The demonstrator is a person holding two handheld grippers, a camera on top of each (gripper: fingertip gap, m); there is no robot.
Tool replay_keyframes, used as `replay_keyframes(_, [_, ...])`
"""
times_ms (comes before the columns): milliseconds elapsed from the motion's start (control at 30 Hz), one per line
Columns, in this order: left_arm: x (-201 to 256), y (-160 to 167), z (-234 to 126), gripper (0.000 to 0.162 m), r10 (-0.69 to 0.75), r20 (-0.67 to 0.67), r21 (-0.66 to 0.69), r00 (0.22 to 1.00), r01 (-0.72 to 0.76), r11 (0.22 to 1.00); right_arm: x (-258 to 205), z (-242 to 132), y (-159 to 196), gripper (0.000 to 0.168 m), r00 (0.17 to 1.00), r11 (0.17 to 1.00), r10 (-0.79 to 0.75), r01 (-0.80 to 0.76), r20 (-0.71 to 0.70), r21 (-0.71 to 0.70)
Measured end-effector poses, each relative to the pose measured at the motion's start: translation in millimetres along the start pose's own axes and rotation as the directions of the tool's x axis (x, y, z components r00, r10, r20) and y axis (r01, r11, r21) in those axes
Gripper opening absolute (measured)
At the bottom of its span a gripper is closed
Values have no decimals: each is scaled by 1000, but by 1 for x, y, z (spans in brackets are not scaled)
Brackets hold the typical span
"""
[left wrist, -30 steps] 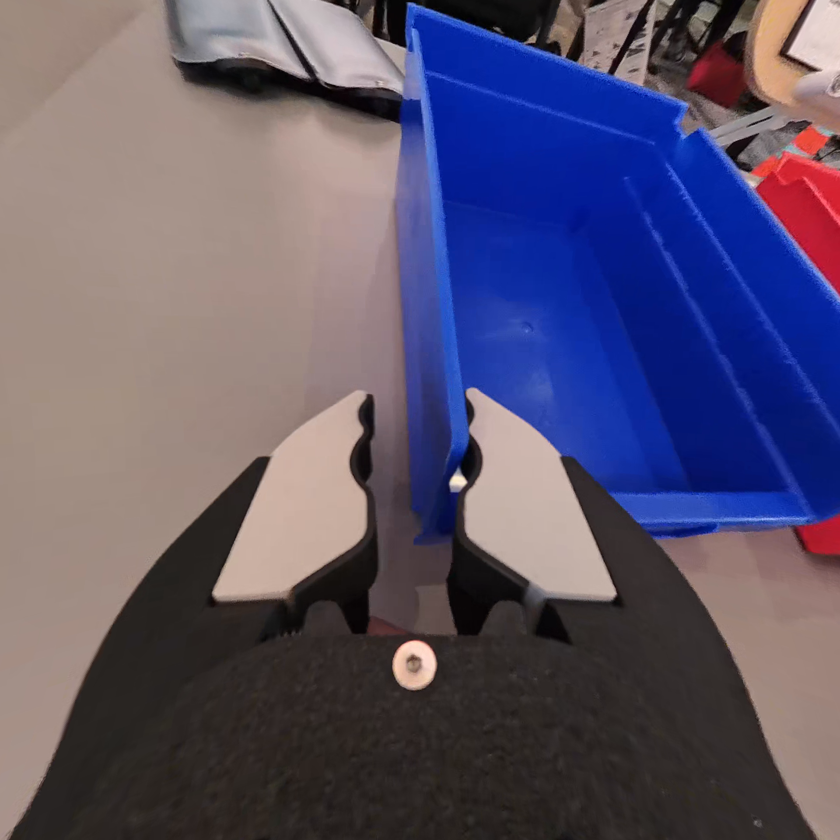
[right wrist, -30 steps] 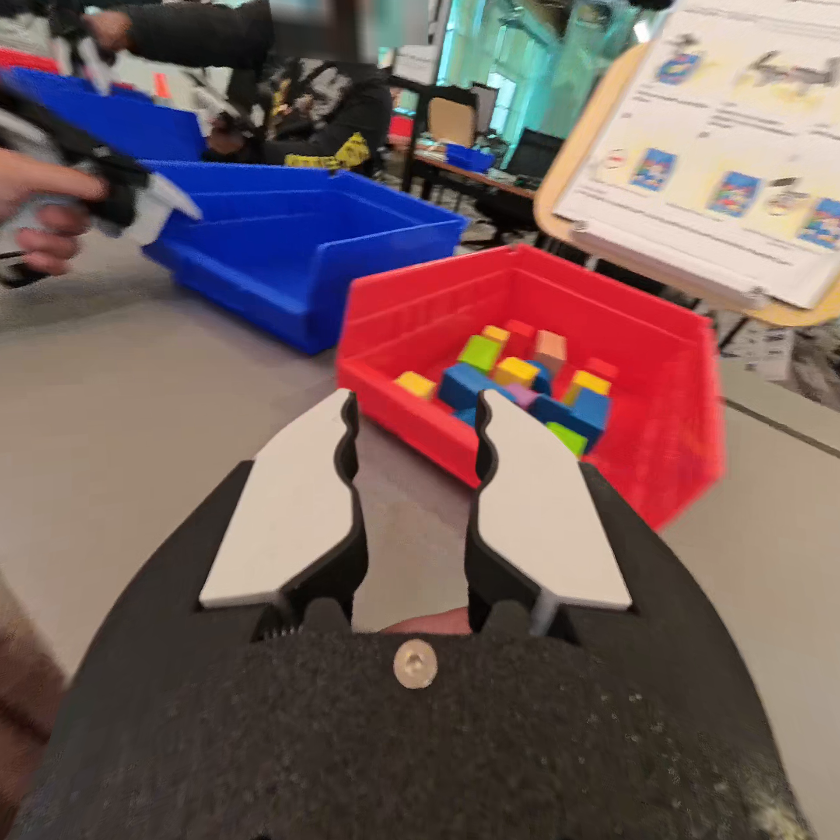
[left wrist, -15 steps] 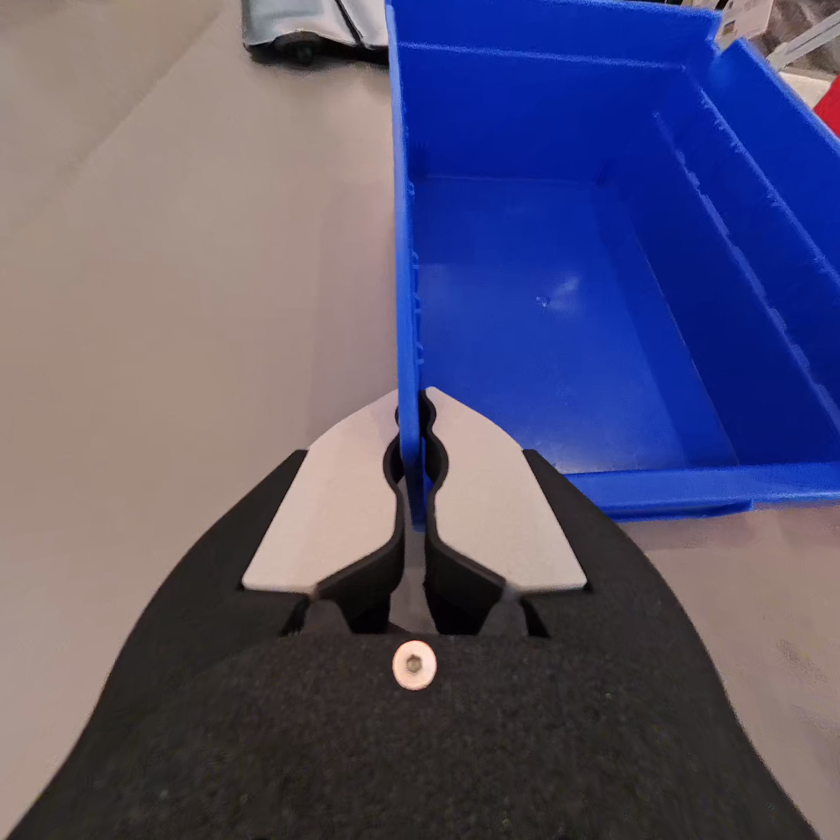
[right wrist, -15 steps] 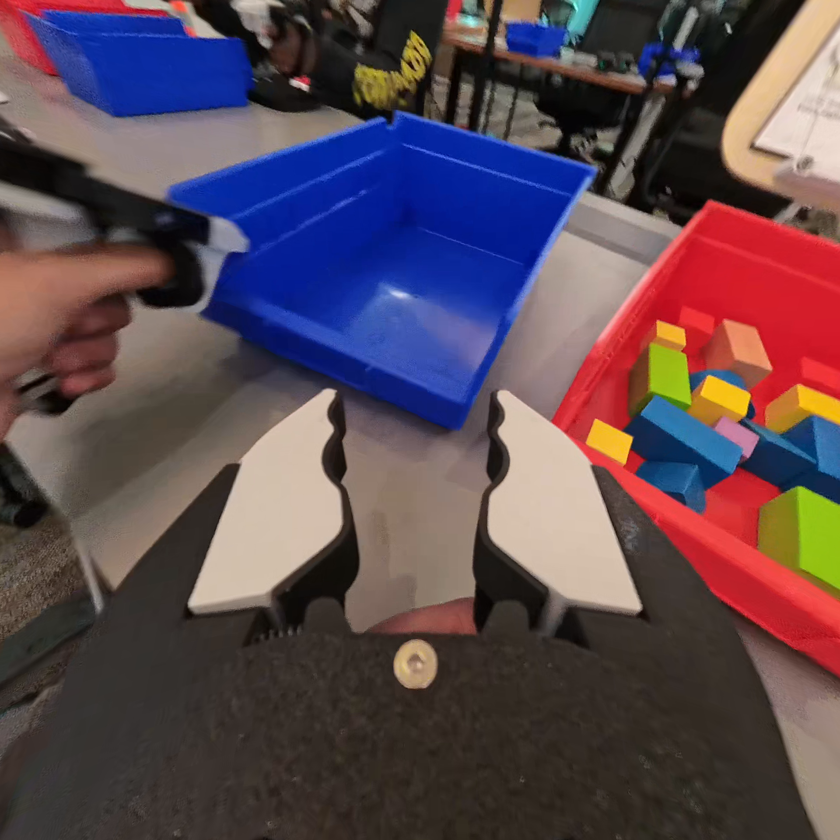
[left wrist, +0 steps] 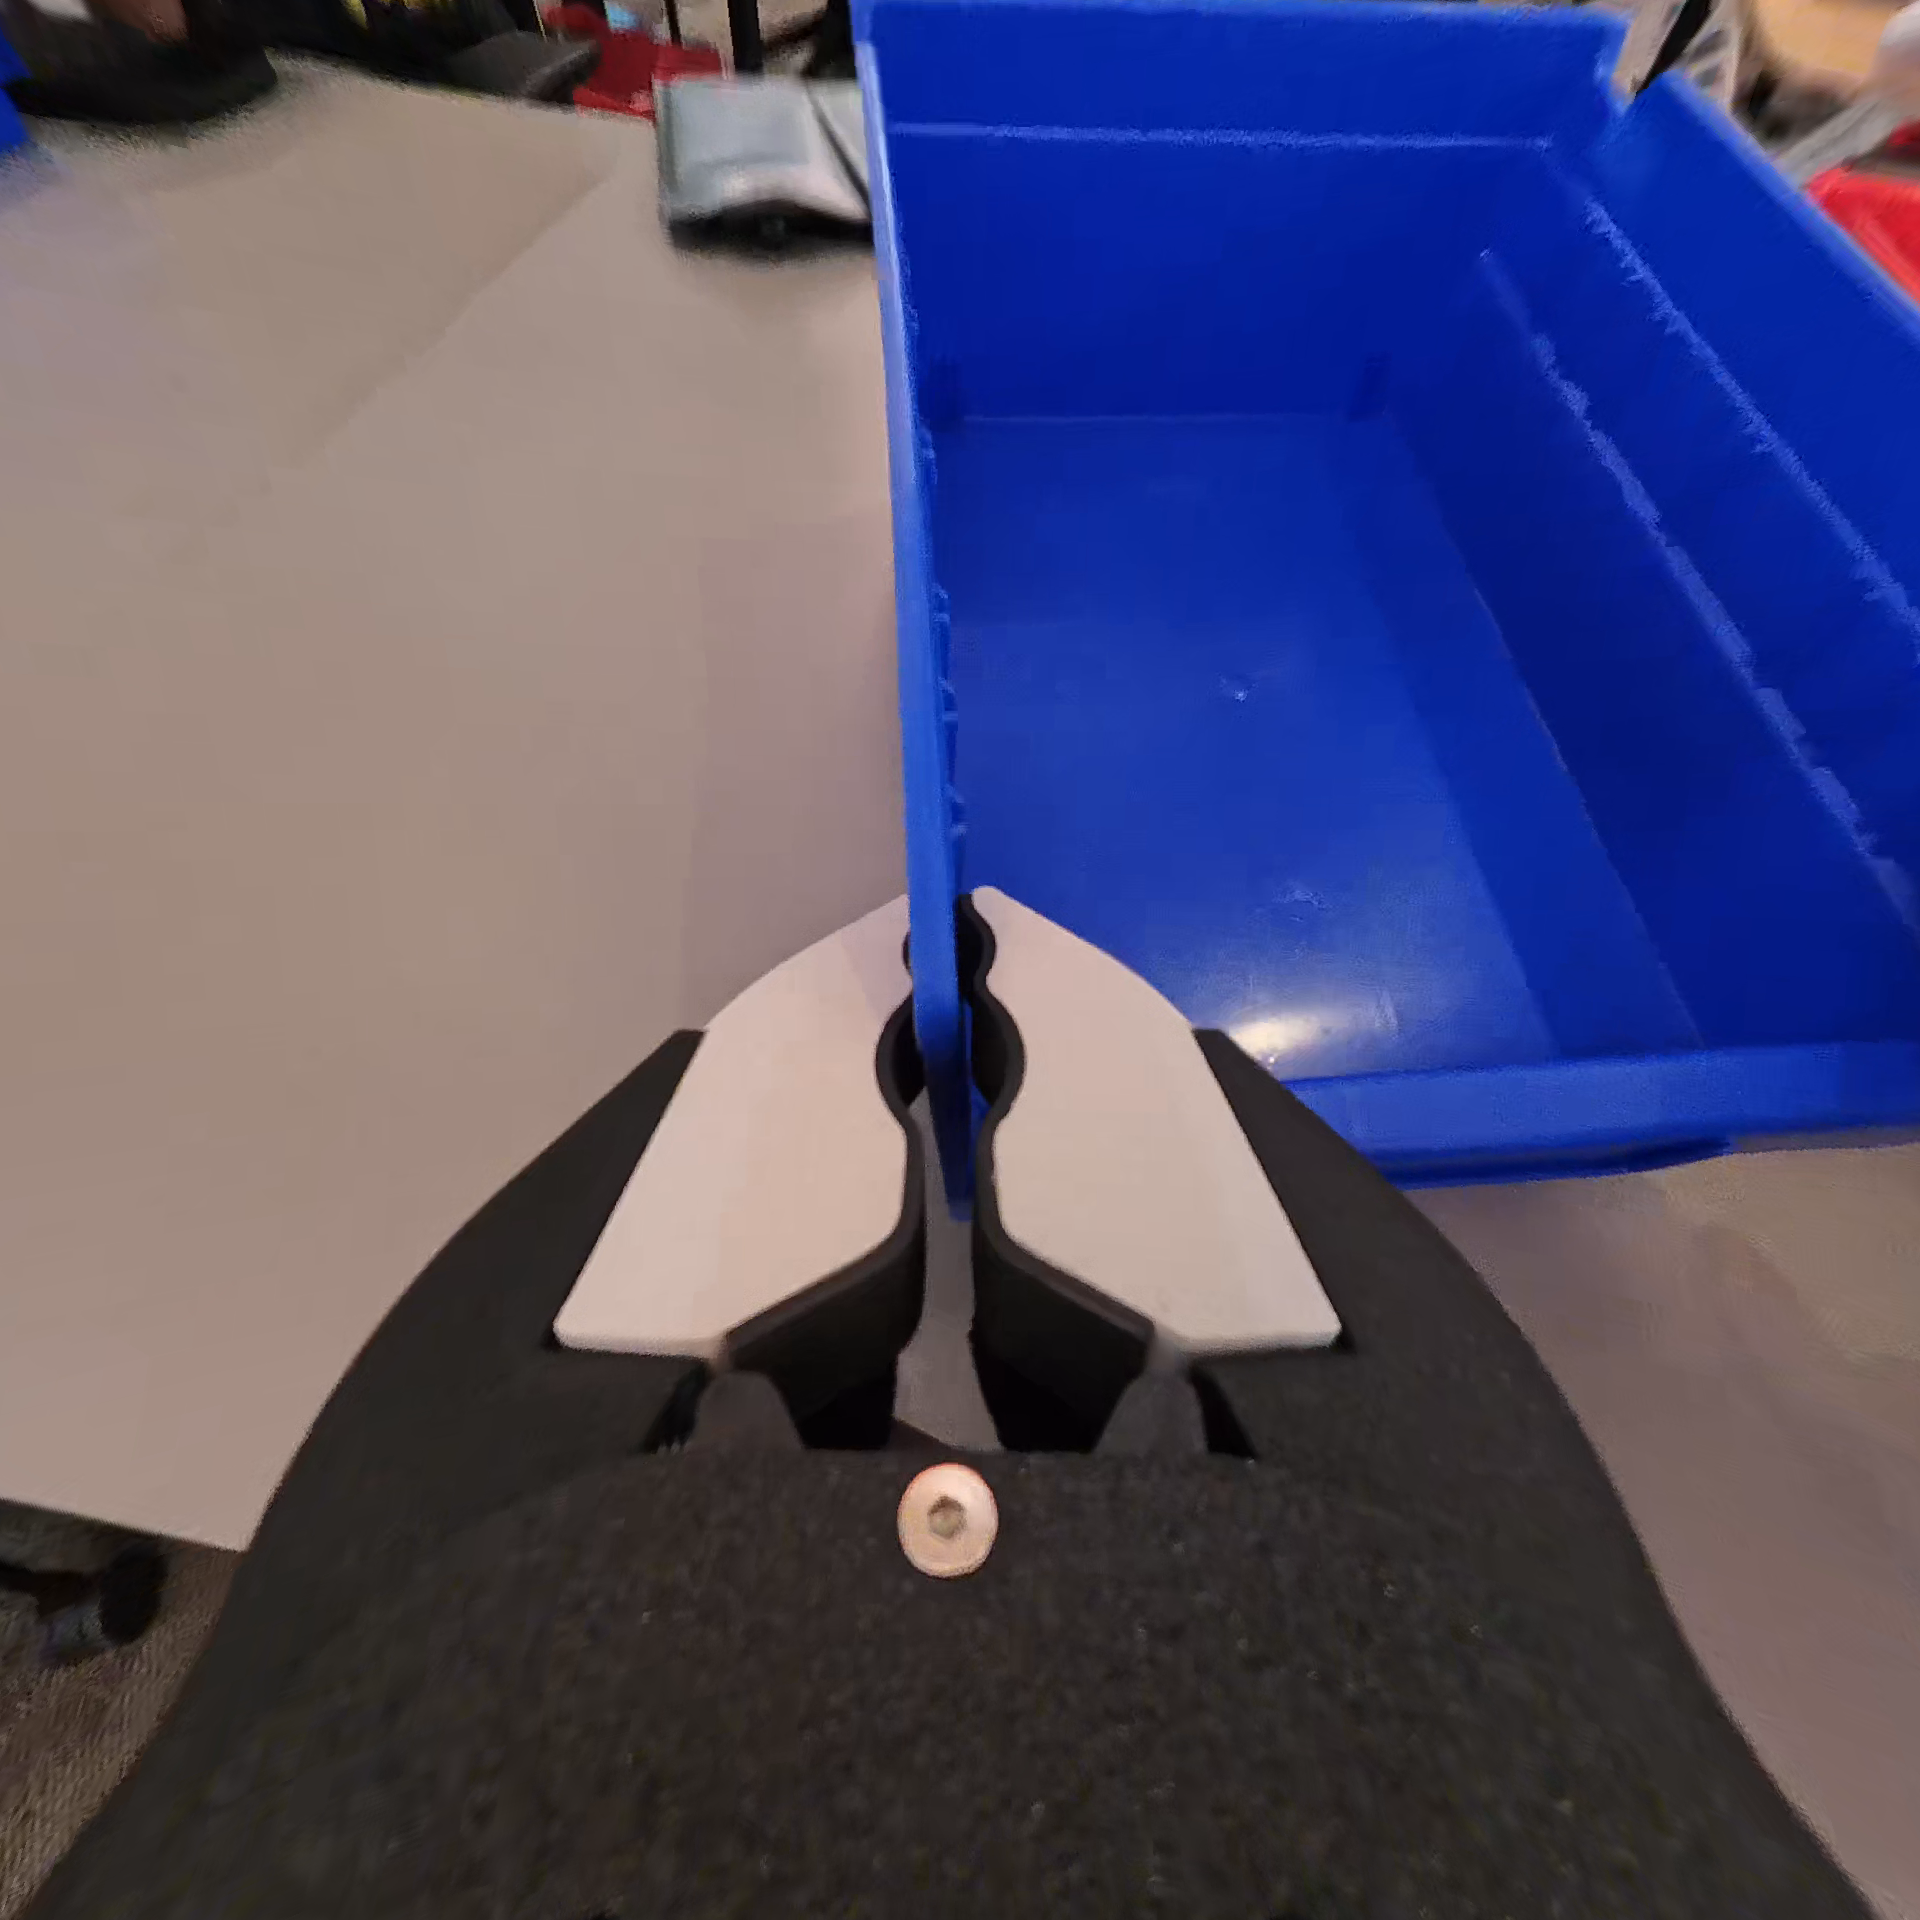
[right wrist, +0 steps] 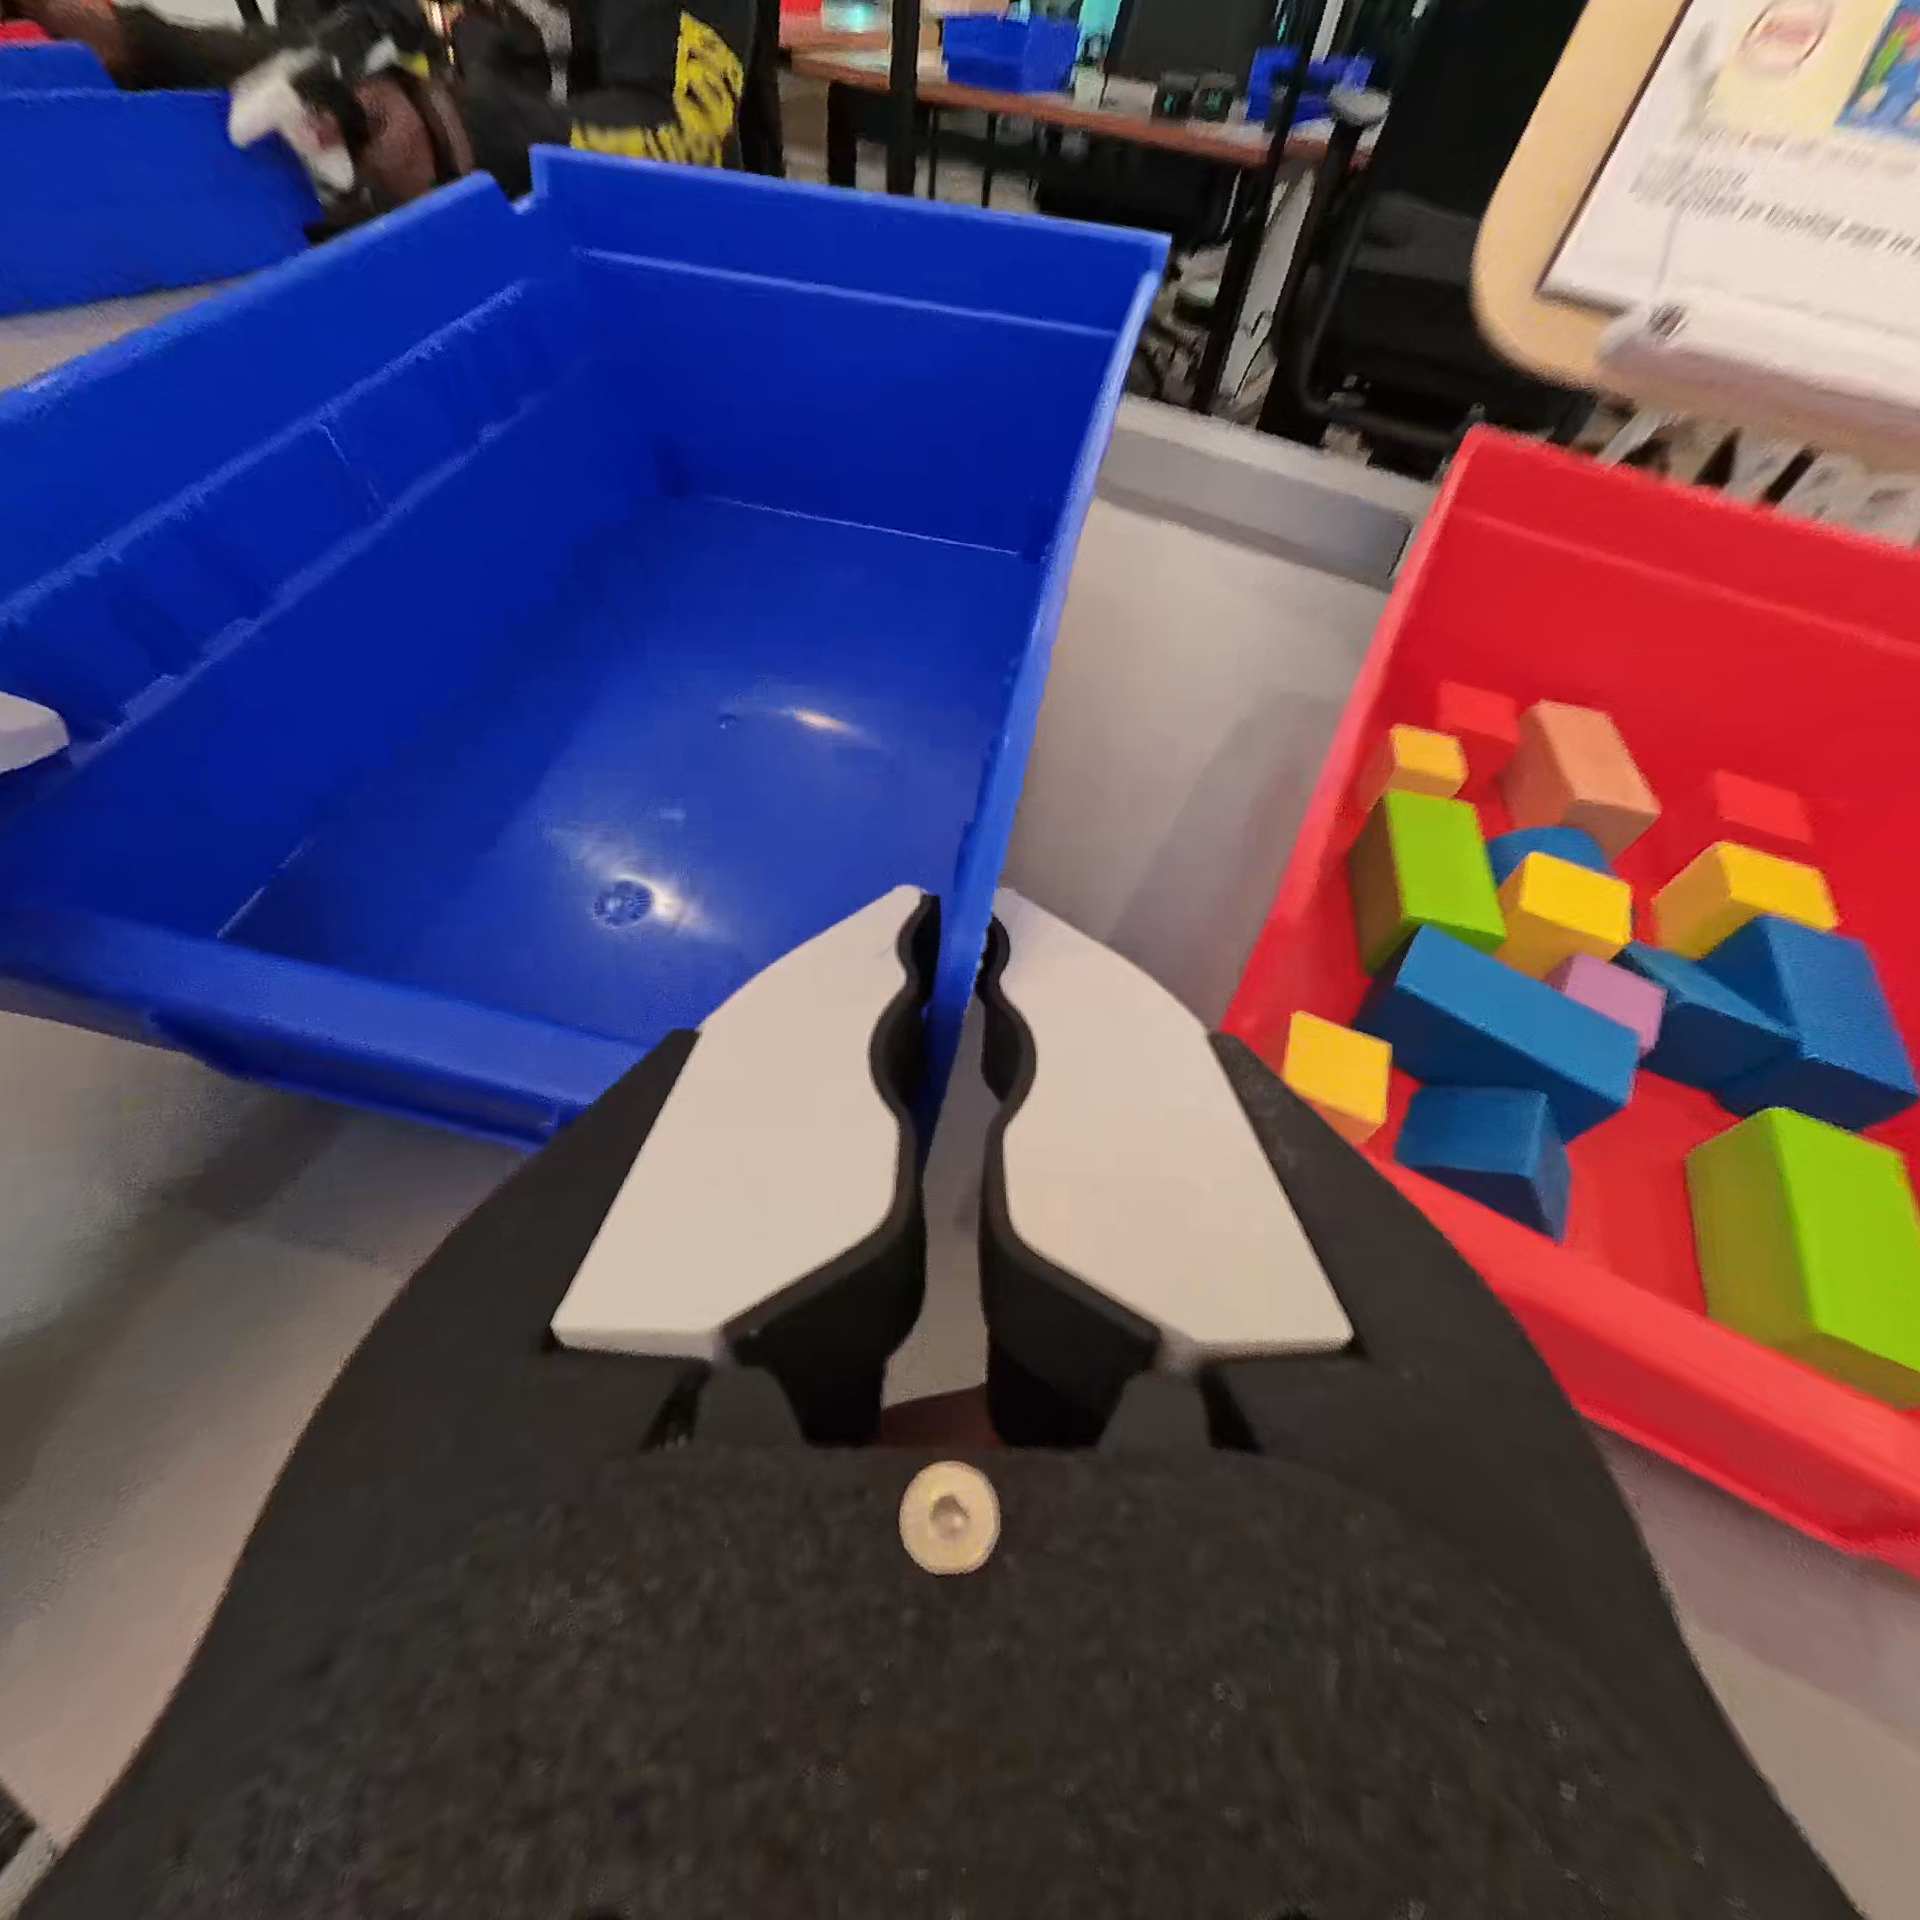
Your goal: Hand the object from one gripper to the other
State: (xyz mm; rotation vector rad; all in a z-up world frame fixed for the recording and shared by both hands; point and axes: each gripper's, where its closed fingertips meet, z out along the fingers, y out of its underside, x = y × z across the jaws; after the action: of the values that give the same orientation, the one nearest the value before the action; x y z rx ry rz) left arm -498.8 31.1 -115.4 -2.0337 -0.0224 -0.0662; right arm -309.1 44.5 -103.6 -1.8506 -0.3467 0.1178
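Desk [left wrist: 364,623] surface is plain grey and matte, carrying a blue bin [left wrist: 1299,675] with nothing inside and, just to its right, a red bin [right wrist: 1538,623] holding wooden blocks [right wrist: 1496,1023] in blue, green, yellow, orange and purple. The left claw [left wrist: 940,935] is pinching the blue bin's left wall near its near corner, one finger outside, one inside. The right claw [right wrist: 961,935] is pinching the same bin's right wall at the near end, in the gap beside the red bin. A grey pouch [left wrist: 748,156] lies at the far side of the desk. Beyond the desk the room is cluttered: another blue bin [right wrist: 125,187] far left, dark chairs and tables, and a tan board [right wrist: 1714,187] with a printed sheet at far right.
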Motion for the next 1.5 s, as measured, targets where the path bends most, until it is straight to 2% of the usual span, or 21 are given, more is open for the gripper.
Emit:
replay_keyframes(200, [54, -58, -36, 2, 49, -83, 206, 995, -31, 978, 49, -53, -62, 5, 994, 983, -55, 71, -99, 167])
replay_keyframes(300, [110, -92, -41, 2, 91, -149, 254, 985, -51, 966, 101, -87, -84, 6, 982, 970, -36, 80, -188, 228])
replay_keyframes(367, [160, -109, -36, 2, 119, -216, 244, 969, -65, 968, 144, -108, -86, 7, 974, 965, -17, 75, -226, 252])
replay_keyframes(467, [256, -119, -27, 2, 234, -270, 237, 934, -171, 956, 229, -136, -58, 7, 942, 971, 34, 48, -335, 235])
replay_keyframes(567, [362, -108, -25, 3, 348, -308, 259, 886, -274, 926, 323, -171, -20, 6, 894, 976, 133, -43, -427, 213])
replay_keyframes(700, [489, -68, -16, 3, 373, -405, 226, 835, -304, 926, 427, -224, 33, 5, 806, 973, 213, -125, -552, 192])
replay_keyframes(833, [564, -20, -12, 3, 332, -463, 150, 822, -296, 943, 489, -255, 82, 3, 738, 943, 332, -282, -587, 179])
replay_keyframes(967, [595, 20, -12, 3, 305, -498, 69, 812, -314, 947, 516, -264, 119, 3, 753, 928, 354, -356, -555, 109])
replay_keyframes(1100, [600, 54, -8, 4, 263, -519, -9, 813, -313, 950, 523, -263, 141, 3, 773, 923, 341, -382, -536, 37])
replay_keyframes(1167, [600, 65, -6, 5, 258, -523, -6, 812, -306, 952, 525, -258, 148, 3, 774, 927, 315, -376, -550, 1])
replay_keyframes(1267, [599, 66, -8, 8, 285, -523, 27, 803, -318, 948, 526, -253, 151, 4, 771, 911, 361, -412, -524, 20])
replay_keyframes(1367, [597, 63, -17, 12, 263, -605, 8, 752, -324, 946, 526, -250, 153, 4, 767, 895, 408, -443, -495, 53])
replay_keyframes(1400, [593, 56, -26, 18, 248, -642, 11, 726, -315, 949, 526, -251, 151, 5, 759, 893, 416, -446, -502, 64])
replay_keyframes(1433, [586, 46, -38, 32, 238, -672, 24, 701, -301, 953, 527, -255, 145, 7, 755, 901, 406, -426, -516, 85])
replay_keyframes(1500, [560, 13, -63, 42, 242, -714, 89, 657, -258, 962, 526, -269, 122, 15, 753, 924, 373, -354, -542, 143])
